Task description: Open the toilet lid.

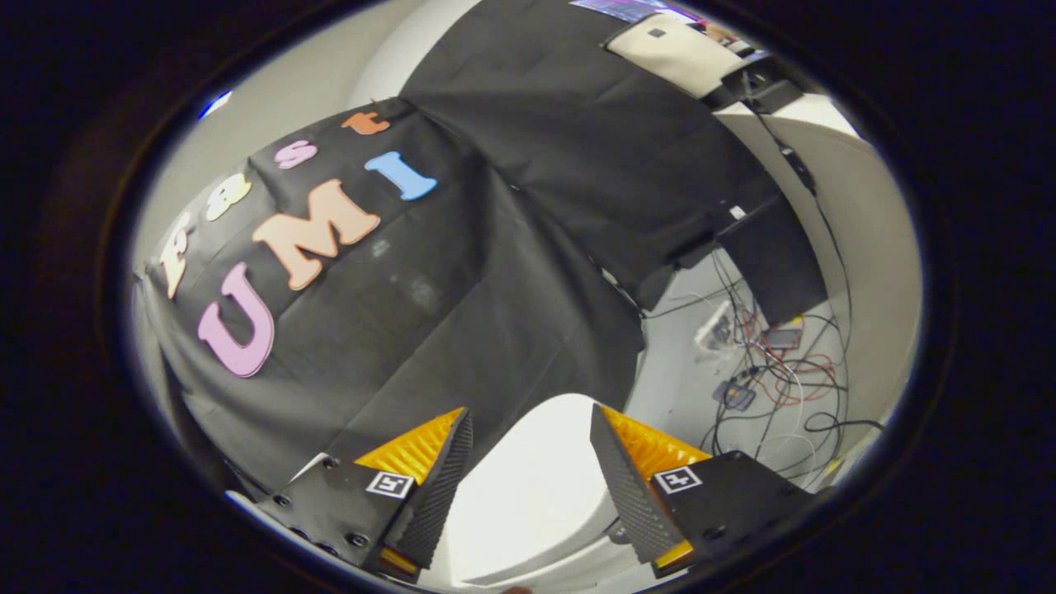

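The jaws stand apart with nothing between them but air, the gripper [528, 462] looking down over the lid [536, 487], whose smooth white surface lies between and just beyond the fingers [441, 478], its rounded far edge curving under the black cloth [462, 272] of the booth wall. The lid looks like glossy hard plastic: probably stiff, fairly light, and slippery, so pinching its flat top would likely skid off. The better hold is probably its thin rim, one finger slipped under the edge and one above, or a finger hooked beneath to lever it up on its hinge; which side the hinge is on cannot be told from here. The cloth hangs close behind the lid's far edge, so room there seems tight and a rising lid may brush it. To the right the pale floor [676, 371] is open beside the toilet, though a tangle of cables [784, 379] lies farther out and is best avoided.
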`<state>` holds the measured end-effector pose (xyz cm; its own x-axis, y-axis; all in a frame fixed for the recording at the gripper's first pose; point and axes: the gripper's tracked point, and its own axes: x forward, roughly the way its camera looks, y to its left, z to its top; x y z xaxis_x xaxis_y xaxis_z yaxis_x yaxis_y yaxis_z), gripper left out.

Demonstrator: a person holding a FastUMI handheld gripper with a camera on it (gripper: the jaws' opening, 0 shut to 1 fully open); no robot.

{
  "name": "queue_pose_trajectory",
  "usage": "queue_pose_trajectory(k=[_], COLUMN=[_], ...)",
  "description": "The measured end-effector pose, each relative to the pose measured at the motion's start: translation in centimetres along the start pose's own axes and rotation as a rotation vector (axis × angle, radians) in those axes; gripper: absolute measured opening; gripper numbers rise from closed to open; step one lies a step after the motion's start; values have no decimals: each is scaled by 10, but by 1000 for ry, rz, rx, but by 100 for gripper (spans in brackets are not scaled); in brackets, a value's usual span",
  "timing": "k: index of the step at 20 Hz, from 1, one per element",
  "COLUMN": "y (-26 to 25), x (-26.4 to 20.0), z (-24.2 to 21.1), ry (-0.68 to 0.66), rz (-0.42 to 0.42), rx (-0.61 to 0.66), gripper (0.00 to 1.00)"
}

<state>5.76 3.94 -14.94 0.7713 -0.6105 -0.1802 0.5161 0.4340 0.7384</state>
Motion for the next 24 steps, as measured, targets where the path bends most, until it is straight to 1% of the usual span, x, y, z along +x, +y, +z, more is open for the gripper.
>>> queue_pose_trajectory(k=[1,3,9,12,14,18,22,24], y=[-9,-23,-29,-27,-26,-27,-38,-51], x=[-3,-8,-19,-19,-19,-22,-20,-18], z=[-4,-19,-33,-40,-50,-66,-82,-93], ry=[2,43,102,95,105,103,119,139], rz=[-25,-69,-77,-87,-94,-93,-120,-151], rx=[13,-35,-102,-116,-95,-6,64,101], gripper=[90,90,90,90,90,90,90,90])
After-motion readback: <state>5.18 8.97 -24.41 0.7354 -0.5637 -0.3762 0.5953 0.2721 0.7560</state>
